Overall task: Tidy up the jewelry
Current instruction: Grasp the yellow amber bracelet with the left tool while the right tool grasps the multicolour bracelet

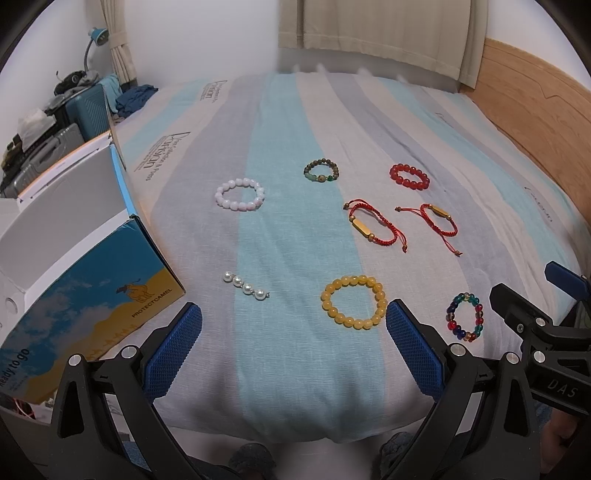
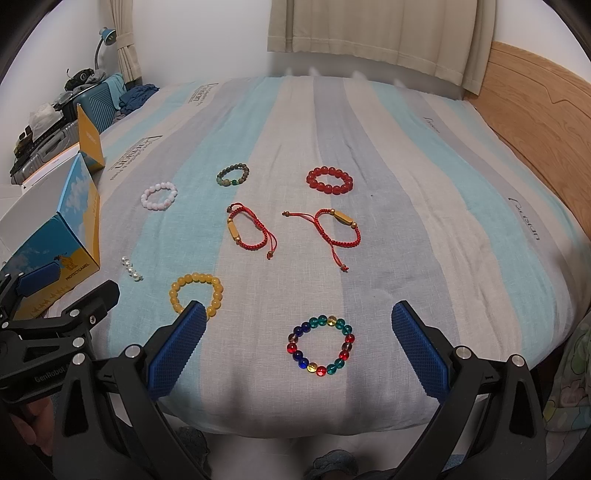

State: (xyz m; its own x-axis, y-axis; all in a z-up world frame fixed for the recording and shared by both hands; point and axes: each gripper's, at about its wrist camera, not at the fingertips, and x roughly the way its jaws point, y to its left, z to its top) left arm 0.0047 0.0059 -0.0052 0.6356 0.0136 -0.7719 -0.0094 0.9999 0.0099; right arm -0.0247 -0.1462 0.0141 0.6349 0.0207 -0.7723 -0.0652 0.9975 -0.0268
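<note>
Several bracelets lie on a striped bed (image 1: 280,229). A yellow bead bracelet (image 1: 354,301) lies just ahead of my open, empty left gripper (image 1: 293,314), with a short pearl string (image 1: 245,285) to its left. A multicoloured glass bead bracelet (image 2: 320,345) lies between the fingers of my open, empty right gripper (image 2: 298,314). Farther off are a pale pink bracelet (image 1: 240,194), a brown-green bracelet (image 1: 321,171), a red bead bracelet (image 1: 409,176) and two red cord bracelets (image 1: 375,224) (image 1: 439,219). An open blue-and-yellow box (image 1: 79,254) stands at the left.
A wooden headboard (image 1: 535,107) runs along the right side of the bed. Suitcases and clothes (image 1: 70,107) are piled beyond the box at the far left. Curtains (image 1: 376,33) hang behind the bed. The near edge of the bed drops off just under both grippers.
</note>
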